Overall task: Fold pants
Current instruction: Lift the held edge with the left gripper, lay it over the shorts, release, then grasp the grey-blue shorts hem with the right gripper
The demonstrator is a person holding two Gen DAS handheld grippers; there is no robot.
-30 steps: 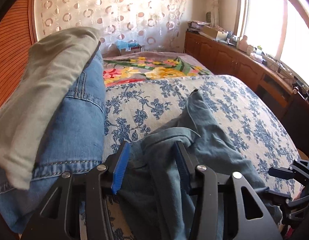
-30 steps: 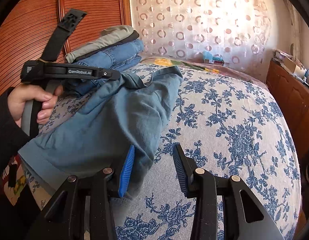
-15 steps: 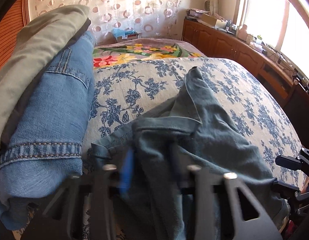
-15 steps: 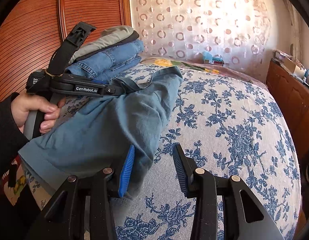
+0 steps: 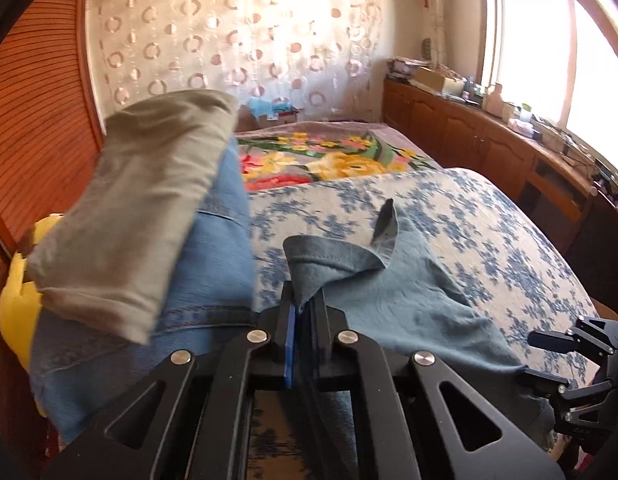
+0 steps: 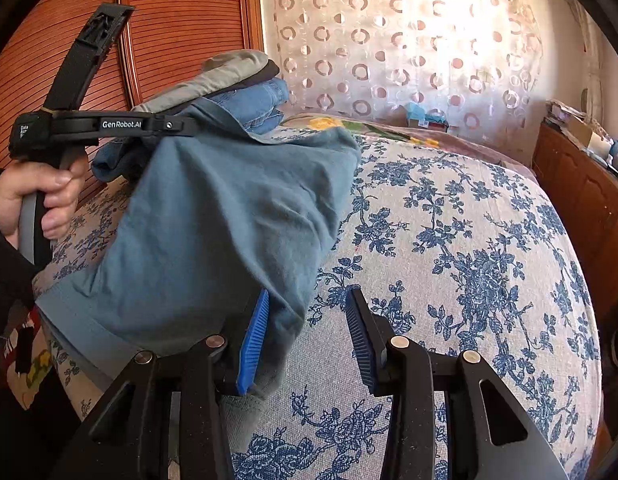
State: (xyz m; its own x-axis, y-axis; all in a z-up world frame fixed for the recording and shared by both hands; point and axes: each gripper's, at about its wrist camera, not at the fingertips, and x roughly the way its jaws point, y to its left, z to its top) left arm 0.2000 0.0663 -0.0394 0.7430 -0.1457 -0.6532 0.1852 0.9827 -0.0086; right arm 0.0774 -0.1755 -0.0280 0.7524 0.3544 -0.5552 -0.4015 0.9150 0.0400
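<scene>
Left gripper [image 5: 303,316] is clamped on a fold of the teal pants [image 5: 409,300], its two blue-padded fingers pressed together with the cloth bunched between them and a flap of waistband standing up just ahead. From the right wrist view this gripper [image 6: 189,125], held in the person's hand [image 6: 37,196], lifts one end of the pants [image 6: 229,220] off the bed [image 6: 469,240], so the cloth hangs in a slope toward the near left edge. Right gripper [image 6: 305,332] sits with its fingers apart, nothing between them; the lower hem of the pants drapes over its left finger [image 6: 251,340]. Beside the pants, by the bed's left edge, stands a stack of folded clothes [image 5: 149,220].
</scene>
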